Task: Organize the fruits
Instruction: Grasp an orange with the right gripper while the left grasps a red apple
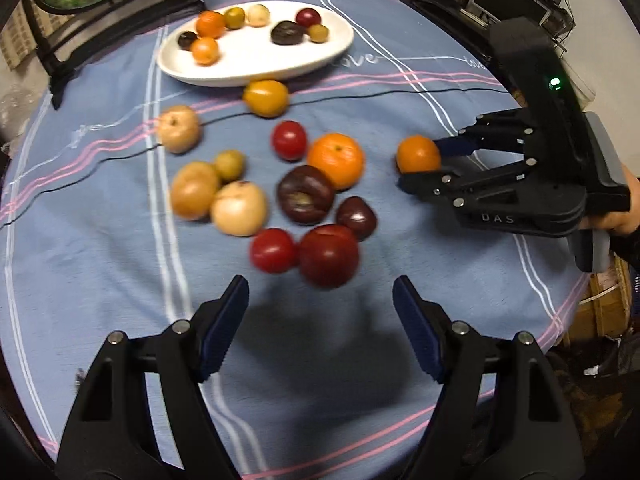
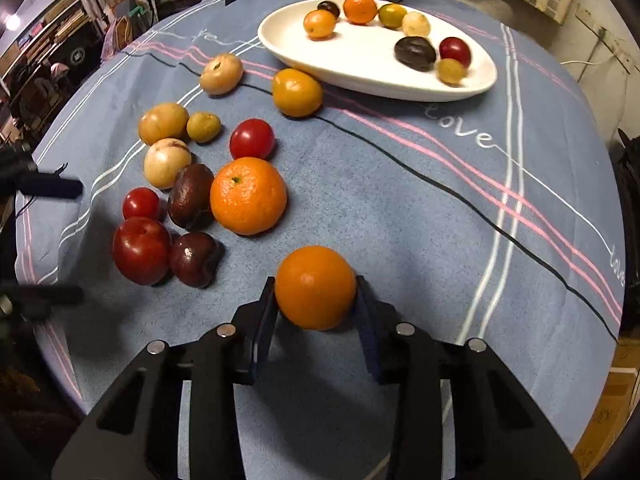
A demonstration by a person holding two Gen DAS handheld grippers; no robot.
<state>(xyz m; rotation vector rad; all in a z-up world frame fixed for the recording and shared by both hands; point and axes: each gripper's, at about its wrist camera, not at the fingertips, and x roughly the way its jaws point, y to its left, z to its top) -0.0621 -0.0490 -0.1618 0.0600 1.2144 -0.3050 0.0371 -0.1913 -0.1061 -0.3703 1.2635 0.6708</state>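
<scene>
Nearest the right wrist camera, the right gripper (image 2: 315, 300) has its fingers (image 2: 264, 320) drawn in on a small orange (image 2: 315, 287), one pad against each side. The fruit sits low over the blue striped cloth (image 2: 400, 208) of the tabletop; whether it is lifted clear of the cloth cannot be told. In the left wrist view the same fruit appears between the two black fingers at the right of the scene.

The left gripper (image 1: 320, 320) stands well open with nothing between its fingers (image 1: 224, 324). It hangs above the near edge of the loose fruit, just short of a dark red plum (image 1: 328, 254).

Status, as a judgement: the task is partly done. Eight small fruits lie on the white oval plate (image 2: 360, 64) at the far side of the tabletop. About a dozen remain on the cloth in the middle ground, among them:
- a large orange (image 2: 248, 196);
- red tomatoes (image 2: 252, 139);
- dark purple fruits (image 2: 191, 196);
- pale tan fruits (image 2: 167, 162);
- a yellow-orange fruit (image 2: 297, 92), just beside the plate rim.

The small orange in the right gripper is probably the next piece for the plate.

Legible writing:
- "DAS" is embossed on the right gripper body (image 1: 497, 218).
- "love" is stitched in white script on the cloth (image 2: 460, 128), near the plate, and is repeated further along the stripe.
- A green indicator light (image 1: 555, 82) is lit on the right gripper handle.
</scene>
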